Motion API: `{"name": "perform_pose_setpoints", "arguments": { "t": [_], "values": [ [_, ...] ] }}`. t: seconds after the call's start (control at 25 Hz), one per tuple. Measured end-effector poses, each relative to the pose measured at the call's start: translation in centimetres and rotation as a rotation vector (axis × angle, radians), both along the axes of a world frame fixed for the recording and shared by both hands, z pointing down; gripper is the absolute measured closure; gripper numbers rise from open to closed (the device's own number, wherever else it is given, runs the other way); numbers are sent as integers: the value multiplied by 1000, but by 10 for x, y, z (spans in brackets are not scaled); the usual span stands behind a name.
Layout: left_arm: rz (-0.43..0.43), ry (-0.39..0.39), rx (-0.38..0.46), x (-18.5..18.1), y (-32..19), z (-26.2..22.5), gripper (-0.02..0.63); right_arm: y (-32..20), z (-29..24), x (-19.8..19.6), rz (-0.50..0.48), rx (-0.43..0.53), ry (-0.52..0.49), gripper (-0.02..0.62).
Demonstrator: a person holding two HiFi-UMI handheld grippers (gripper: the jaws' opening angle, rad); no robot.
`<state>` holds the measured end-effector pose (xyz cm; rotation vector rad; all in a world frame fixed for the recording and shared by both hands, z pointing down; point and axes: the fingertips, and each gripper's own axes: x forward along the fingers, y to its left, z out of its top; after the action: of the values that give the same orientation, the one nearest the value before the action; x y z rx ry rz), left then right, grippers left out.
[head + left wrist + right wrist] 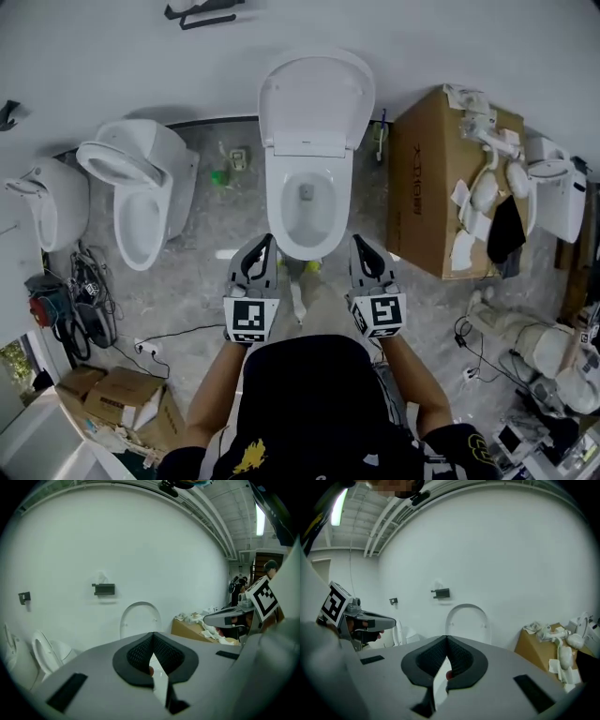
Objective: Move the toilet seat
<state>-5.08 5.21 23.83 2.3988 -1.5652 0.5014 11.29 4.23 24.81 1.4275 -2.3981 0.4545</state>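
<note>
A white toilet stands against the wall straight ahead, its seat and lid (314, 98) raised upright over the open bowl (307, 211). My left gripper (263, 247) hovers just before the bowl's front left rim, shut and empty. To the right of the bowl's front, my right gripper (362, 247) is at the same height, also shut with nothing in it. In the left gripper view the raised seat (139, 618) shows beyond the closed jaws of the left gripper (152, 635). The right gripper view shows the raised seat (466, 620) past the shut right gripper (446, 639). Neither gripper touches the toilet.
A second toilet (141, 187) and a urinal (47, 202) stand to the left. A large cardboard box (441, 178) topped with white parts sits close on the right. Cables (89, 300) and small boxes (122, 398) lie on the floor at lower left. A black holder (104, 589) hangs on the wall.
</note>
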Motion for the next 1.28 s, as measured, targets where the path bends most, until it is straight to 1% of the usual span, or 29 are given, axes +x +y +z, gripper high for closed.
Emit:
{"name": "perform_pose_setpoints", "arguments": {
  "t": [0.08, 0.16, 0.24, 0.32, 0.4, 0.44, 0.48, 0.56, 0.6, 0.76, 0.88, 0.96, 1.08, 1.28],
  "values": [
    [3, 4, -29, -6, -8, 19, 588, -10, 24, -2, 12, -44, 17, 569],
    [30, 4, -59, -9, -16, 39, 588, -19, 44, -4, 42, -67, 26, 569],
    [66, -11, -72, -9, -24, 57, 588, -26, 61, -9, 71, -83, 22, 569],
    [102, -63, -46, -5, -33, 72, 588, -32, 78, -17, 76, -97, 24, 569],
    [111, -116, 4, 3, -42, 79, 588, -34, 95, -22, 70, -118, 32, 569],
    [106, -117, 17, 7, -46, 82, 588, -34, 104, -22, 72, -130, 42, 569],
    [100, -102, 16, 11, -48, 87, 588, -34, 112, -22, 80, -138, 55, 569],
    [98, -73, -16, 15, -49, 105, 587, -37, 128, -21, 100, -142, 87, 569],
    [103, -71, -37, 16, -47, 117, 586, -39, 136, -21, 107, -141, 100, 569],
    [136, -121, -78, 22, -44, 174, 586, -51, 174, -22, 117, -148, 119, 569],
    [144, -125, -134, 20, -39, 222, 586, -58, 205, -20, 129, -164, 122, 569],
    [129, -119, -177, 15, -41, 249, 586, -62, 226, -19, 139, -176, 130, 569],
    [94, -116, -224, 11, -54, 276, 586, -65, 261, -14, 148, -200, 150, 569],
    [35, -93, -324, 7, -58, 340, 586, -65, 319, 4, 186, -257, 183, 569]
  ]
}}
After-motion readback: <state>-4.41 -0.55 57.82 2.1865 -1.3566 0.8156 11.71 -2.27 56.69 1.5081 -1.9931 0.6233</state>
